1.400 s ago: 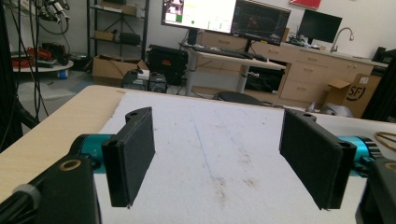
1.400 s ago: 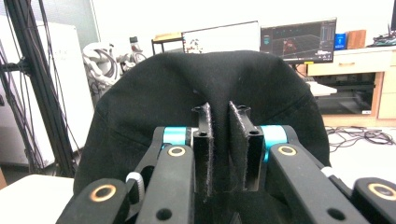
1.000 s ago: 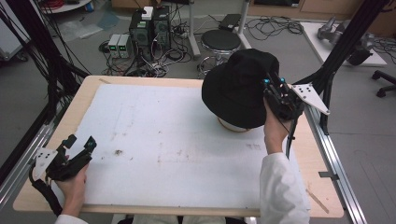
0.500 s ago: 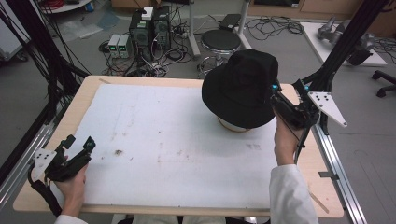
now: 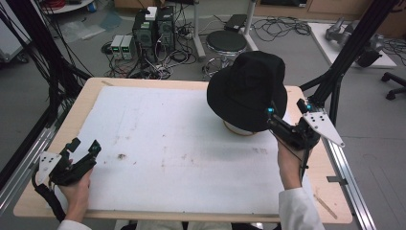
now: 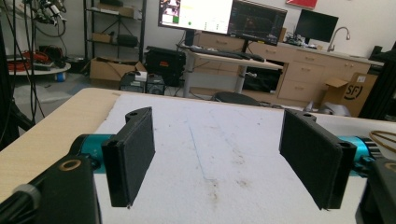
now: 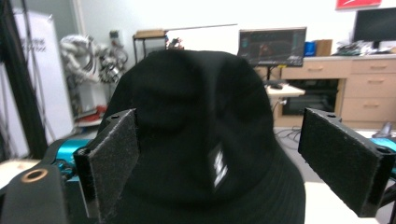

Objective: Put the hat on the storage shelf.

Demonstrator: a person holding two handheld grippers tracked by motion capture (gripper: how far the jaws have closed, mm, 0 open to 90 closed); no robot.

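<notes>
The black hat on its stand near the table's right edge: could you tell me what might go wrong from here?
The black hat sits on a pale stand and overhangs it, so a nudge might tip it toward the table's far edge. The right gripper, whose jaws have just been opening, is close beside the brim; a careless move could snag the brim. The left gripper rests open, too far off to steady anything.
</notes>
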